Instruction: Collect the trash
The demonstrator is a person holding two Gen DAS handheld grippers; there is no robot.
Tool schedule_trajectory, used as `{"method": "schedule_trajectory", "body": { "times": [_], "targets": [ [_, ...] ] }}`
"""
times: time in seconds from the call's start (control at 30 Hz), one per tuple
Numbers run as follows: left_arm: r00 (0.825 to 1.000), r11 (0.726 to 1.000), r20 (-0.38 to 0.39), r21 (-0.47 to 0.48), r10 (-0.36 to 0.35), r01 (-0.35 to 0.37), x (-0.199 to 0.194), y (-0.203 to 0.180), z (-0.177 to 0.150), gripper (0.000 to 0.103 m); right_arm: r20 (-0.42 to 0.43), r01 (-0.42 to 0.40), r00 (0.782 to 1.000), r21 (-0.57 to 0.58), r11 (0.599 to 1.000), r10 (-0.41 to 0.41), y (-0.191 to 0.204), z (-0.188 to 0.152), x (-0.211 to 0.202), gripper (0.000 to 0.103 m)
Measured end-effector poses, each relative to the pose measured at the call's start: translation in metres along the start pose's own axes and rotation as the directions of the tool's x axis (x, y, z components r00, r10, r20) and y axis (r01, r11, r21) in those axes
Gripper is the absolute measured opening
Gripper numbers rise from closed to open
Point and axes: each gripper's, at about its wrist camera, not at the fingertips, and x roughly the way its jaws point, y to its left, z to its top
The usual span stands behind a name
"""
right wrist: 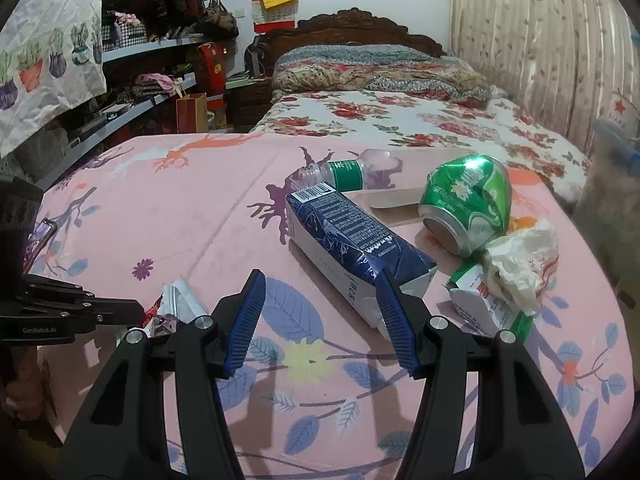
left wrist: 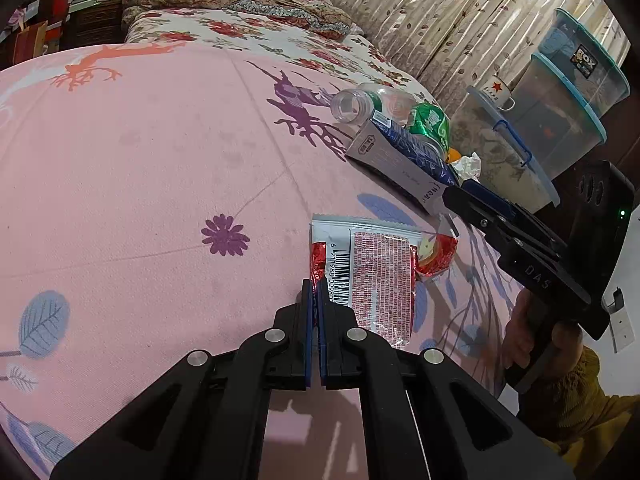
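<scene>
My left gripper [left wrist: 315, 292] is shut on the near edge of a red and silver snack wrapper [left wrist: 376, 276] that lies on the pink table cover [left wrist: 140, 184]. My right gripper [right wrist: 320, 284] is open just in front of a blue and white carton [right wrist: 352, 240]; its right finger touches the carton's near corner. Behind the carton lie a clear plastic bottle [right wrist: 344, 172], a crushed green can [right wrist: 468, 204], a crumpled tissue [right wrist: 520, 260] and a small green and white box [right wrist: 484, 300]. In the left wrist view the right gripper [left wrist: 480, 208] reaches in from the right beside the carton [left wrist: 400, 156].
A bed with a floral quilt [right wrist: 400, 116] lies beyond the table. Curtains [right wrist: 540, 40] hang on the right. Stacked clear storage boxes [left wrist: 568, 96] and a mug [left wrist: 496, 92] stand at the right. Shelves with clothes [right wrist: 152, 60] are on the left.
</scene>
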Motion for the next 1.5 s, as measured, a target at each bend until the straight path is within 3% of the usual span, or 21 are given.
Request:
{"method": "schedule_trajectory", "body": {
  "times": [0.27, 0.4, 0.57, 0.77, 0.87, 0.97, 1.1, 1.13, 1.17, 1.23, 1.33, 1.43, 1.5],
  "targets": [
    [1.0, 1.0, 0.026, -0.013, -0.014, 0.014, -0.009, 0.004, -0.001, 0.002, 0.006, 0.027, 1.0, 0.016, 1.0, -0.027, -0.011, 0.001, -0.008, 0.06],
    [0.999, 0.999, 0.028, -0.028, -0.046, 0.047, -0.017, 0.005, -0.002, 0.002, 0.0, 0.033, 0.999, 0.039, 0.999, -0.033, -0.024, -0.005, -0.012, 0.07],
    [0.996, 0.996, 0.053, -0.05, -0.067, 0.069, -0.032, 0.005, -0.002, 0.002, -0.02, 0.04, 0.999, 0.07, 0.997, -0.038, -0.035, -0.008, -0.007, 0.075],
    [0.992, 0.996, 0.128, -0.088, -0.008, 0.019, -0.059, 0.019, 0.007, 0.002, -0.062, 0.0, 0.998, 0.119, 0.993, 0.008, -0.049, 0.003, 0.021, 0.082],
    [0.991, 0.992, 0.123, -0.125, 0.046, -0.03, -0.06, 0.029, 0.009, 0.002, -0.098, -0.086, 0.99, 0.163, 0.983, 0.103, -0.044, 0.006, 0.031, 0.081],
    [0.989, 0.987, 0.116, -0.14, 0.092, -0.075, -0.059, 0.034, 0.007, 0.002, -0.112, -0.219, 0.968, 0.075, 0.973, 0.227, -0.011, 0.001, 0.02, 0.08],
    [0.986, 0.979, 0.097, -0.163, 0.138, -0.121, -0.054, 0.043, 0.004, 0.003, -0.072, -0.161, 0.985, -0.09, 0.983, 0.155, 0.02, -0.004, -0.003, 0.08],
    [0.985, 0.977, 0.088, -0.171, 0.147, -0.13, -0.052, 0.045, 0.005, 0.011, -0.044, -0.125, 0.992, -0.104, 0.987, 0.121, 0.02, -0.003, -0.008, 0.08],
    [0.984, 0.972, 0.078, -0.183, 0.162, -0.146, -0.05, 0.047, 0.005, 0.032, -0.022, -0.1, 0.995, -0.106, 0.989, 0.098, 0.019, 0.0, -0.01, 0.08],
    [0.98, 0.965, 0.088, -0.207, 0.179, -0.158, -0.051, 0.051, 0.004, 0.06, 0.009, -0.065, 0.998, -0.088, 0.994, 0.066, 0.014, 0.006, -0.012, 0.082],
    [0.975, 0.965, 0.109, -0.198, 0.194, -0.17, -0.058, 0.05, 0.003, 0.06, 0.01, -0.057, 0.998, -0.046, 0.997, 0.058, 0.006, 0.016, -0.005, 0.087],
    [0.972, 0.963, 0.117, -0.204, 0.203, -0.176, -0.064, 0.049, 0.0, 0.078, -0.01, -0.061, 0.998, -0.024, 0.998, 0.061, 0.002, 0.022, 0.011, 0.091],
    [0.975, 0.964, 0.117, -0.213, 0.189, -0.162, -0.066, 0.048, 0.0, 0.081, -0.035, -0.058, 0.998, -0.033, 0.998, 0.057, 0.005, 0.023, 0.028, 0.092]
  ]
}}
